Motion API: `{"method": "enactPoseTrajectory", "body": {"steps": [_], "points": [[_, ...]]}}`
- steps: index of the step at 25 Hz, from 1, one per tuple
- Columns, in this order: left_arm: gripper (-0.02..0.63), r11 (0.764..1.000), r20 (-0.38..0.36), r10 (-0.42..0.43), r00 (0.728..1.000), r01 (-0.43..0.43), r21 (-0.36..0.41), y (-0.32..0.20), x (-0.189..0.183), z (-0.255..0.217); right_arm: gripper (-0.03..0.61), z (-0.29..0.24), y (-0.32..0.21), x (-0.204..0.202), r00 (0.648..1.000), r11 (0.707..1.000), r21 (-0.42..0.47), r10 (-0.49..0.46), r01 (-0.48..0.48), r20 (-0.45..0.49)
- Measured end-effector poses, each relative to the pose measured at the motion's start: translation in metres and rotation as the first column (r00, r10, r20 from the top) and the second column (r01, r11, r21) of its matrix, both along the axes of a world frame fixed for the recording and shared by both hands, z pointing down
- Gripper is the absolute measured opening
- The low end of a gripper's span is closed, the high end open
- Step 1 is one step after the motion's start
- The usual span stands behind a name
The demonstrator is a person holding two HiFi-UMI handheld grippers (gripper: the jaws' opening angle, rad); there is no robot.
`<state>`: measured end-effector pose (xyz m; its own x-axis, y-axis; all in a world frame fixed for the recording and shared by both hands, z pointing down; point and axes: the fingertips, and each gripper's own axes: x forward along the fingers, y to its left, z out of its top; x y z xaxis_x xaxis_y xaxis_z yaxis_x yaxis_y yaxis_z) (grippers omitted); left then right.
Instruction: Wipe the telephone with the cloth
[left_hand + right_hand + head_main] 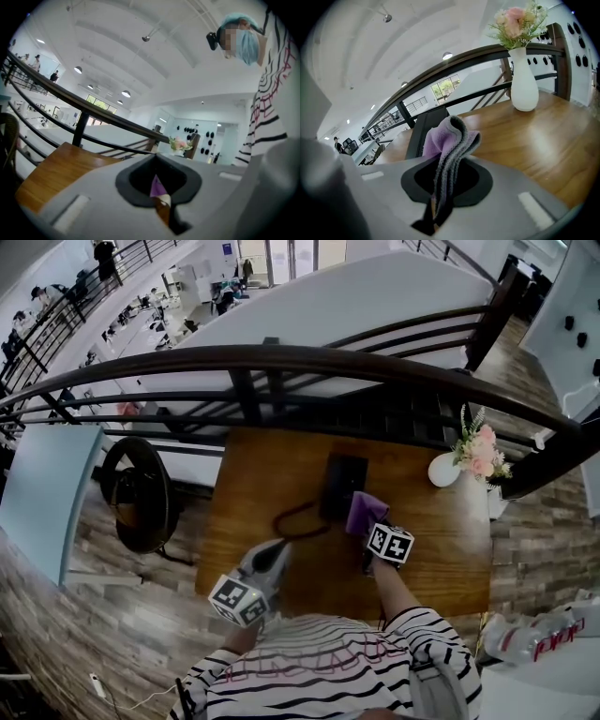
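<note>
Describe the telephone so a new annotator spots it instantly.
Find the wooden table against the dark curved railing. Toward the middle of its far side lies the telephone, a flat black rectangle trailing a looped black cord. Its neighbours differ: the vase is white, the cloth purple.

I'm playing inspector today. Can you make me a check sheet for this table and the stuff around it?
Surface: wooden table, mostly bare.
Job's things: black telephone on the table; purple cloth at its near right corner.
Clutter: white vase of flowers at the far right corner.
Grippers: right gripper shut on the cloth; left gripper shut, empty, over the table.
Cables: dark cord looped left of the telephone.
Surroundings: railing behind the table; chair to the left; bottles to the right.
</note>
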<state>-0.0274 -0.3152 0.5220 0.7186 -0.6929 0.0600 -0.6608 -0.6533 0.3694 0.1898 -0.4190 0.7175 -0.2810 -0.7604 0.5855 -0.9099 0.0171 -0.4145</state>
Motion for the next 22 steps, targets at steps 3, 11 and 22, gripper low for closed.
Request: {"method": "enactPoseTrajectory", "body": {"steps": [3, 11, 22], "points": [[0.003, 1.000, 0.002, 0.015, 1.000, -0.015, 0.004, 0.000, 0.002, 0.000, 0.035, -0.001, 0.003, 0.000, 1.000, 1.000, 0.003, 0.012, -0.012, 0.010], [0.003, 0.999, -0.007, 0.029, 1.000, -0.029, 0.017, 0.004, -0.001, -0.006, 0.035, -0.042, 0.034, -0.015, 1.000, 0.997, 0.076, -0.014, 0.012, 0.025], [0.003, 0.996, -0.043, 0.076, 0.996, -0.074, 0.051, 0.021, -0.005, -0.018, 0.035, -0.121, 0.102, -0.030, 0.994, 0.969, 0.239, 0.040, -0.063, 0.099]]}}
